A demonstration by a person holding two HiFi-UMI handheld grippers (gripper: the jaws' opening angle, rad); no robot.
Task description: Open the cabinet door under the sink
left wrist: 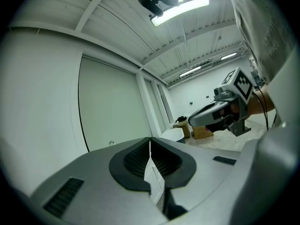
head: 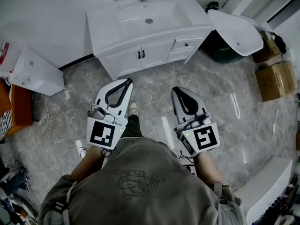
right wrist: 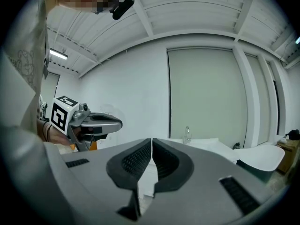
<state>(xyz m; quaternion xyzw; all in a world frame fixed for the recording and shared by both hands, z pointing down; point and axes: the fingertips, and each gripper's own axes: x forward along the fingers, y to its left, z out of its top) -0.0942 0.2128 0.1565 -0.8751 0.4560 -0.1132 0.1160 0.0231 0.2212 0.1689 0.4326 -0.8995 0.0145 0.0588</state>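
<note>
A white vanity with a sink (head: 149, 14) stands ahead across the grey stone floor. Its two cabinet doors (head: 140, 56) are closed, with small dark handles (head: 141, 54) at the middle seam. My left gripper (head: 127, 82) is held level in front of me, jaws shut and empty, well short of the doors. My right gripper (head: 176, 91) hangs beside it, also shut with nothing between the pads. In the left gripper view the shut jaws (left wrist: 150, 143) frame a sliver of white cabinet; the right gripper view (right wrist: 152, 141) shows the vanity top and tap (right wrist: 187, 135) beyond.
A white oval basin (head: 236, 32) leans at the vanity's right, over a dark bin (head: 220, 48). Cardboard boxes (head: 275, 78) sit at far right. A white box (head: 35, 71) stands at left, with cables (head: 44, 121) on the floor. My shoe (head: 133, 108) shows between the grippers.
</note>
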